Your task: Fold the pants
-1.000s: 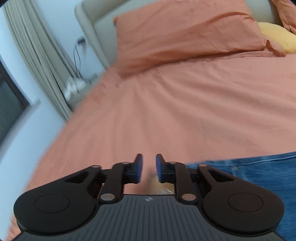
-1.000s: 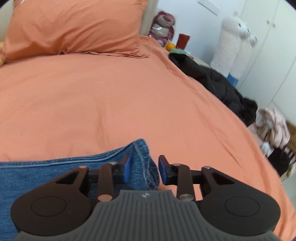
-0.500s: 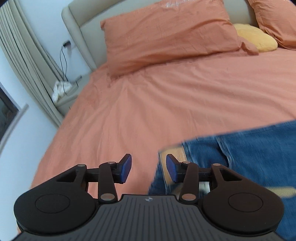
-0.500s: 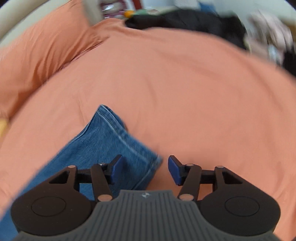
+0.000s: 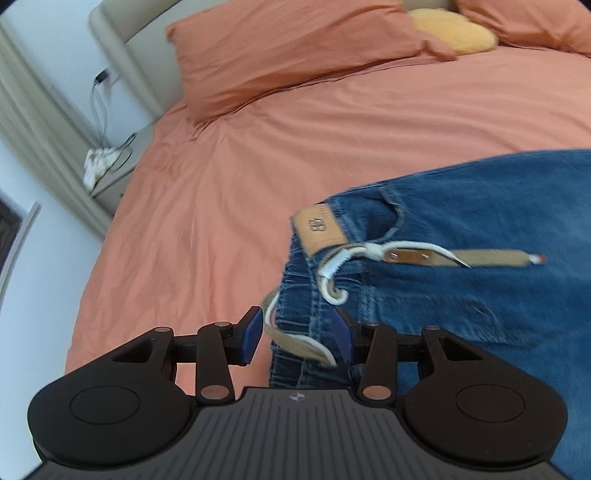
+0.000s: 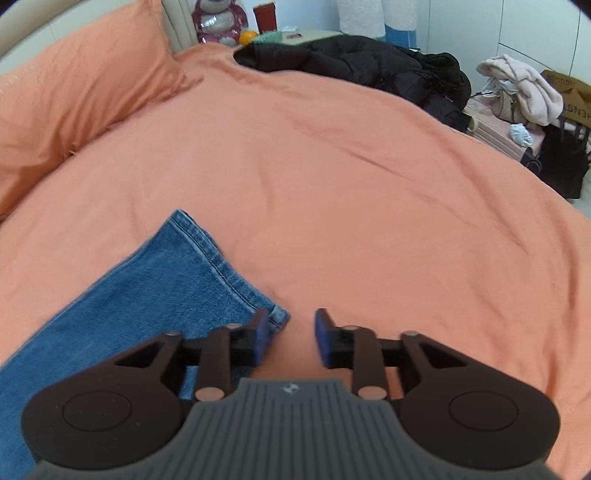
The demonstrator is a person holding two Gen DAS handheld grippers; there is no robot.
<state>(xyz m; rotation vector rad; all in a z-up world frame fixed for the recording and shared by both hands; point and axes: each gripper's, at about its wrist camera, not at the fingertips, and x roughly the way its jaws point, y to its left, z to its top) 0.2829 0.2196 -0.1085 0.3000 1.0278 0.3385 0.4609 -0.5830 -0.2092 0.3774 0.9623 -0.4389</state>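
Blue jeans lie flat on the orange bed sheet [image 5: 207, 206]. In the left wrist view I see their waistband [image 5: 406, 280] with a tan leather patch [image 5: 321, 229] and a beige and white drawstring [image 5: 343, 266]. My left gripper [image 5: 297, 334] is open, its fingers on either side of the waistband's near corner and drawstring end. In the right wrist view a leg hem [image 6: 221, 266] lies on the sheet [image 6: 351, 177]. My right gripper [image 6: 290, 338] is open, just right of the hem's near corner.
Orange pillows [image 5: 280, 48] and a yellow cushion [image 5: 454, 29] lie at the head of the bed. A black jacket [image 6: 362, 66] lies on the bed's far right edge. Bags and clothes [image 6: 524, 96] stand beyond it. A bedside table with cables [image 5: 107, 162] is at left.
Both grippers have opened wider. The left view has swung onto the waistband, which now lies between its fingers. The right gripper has settled beside the hem corner.
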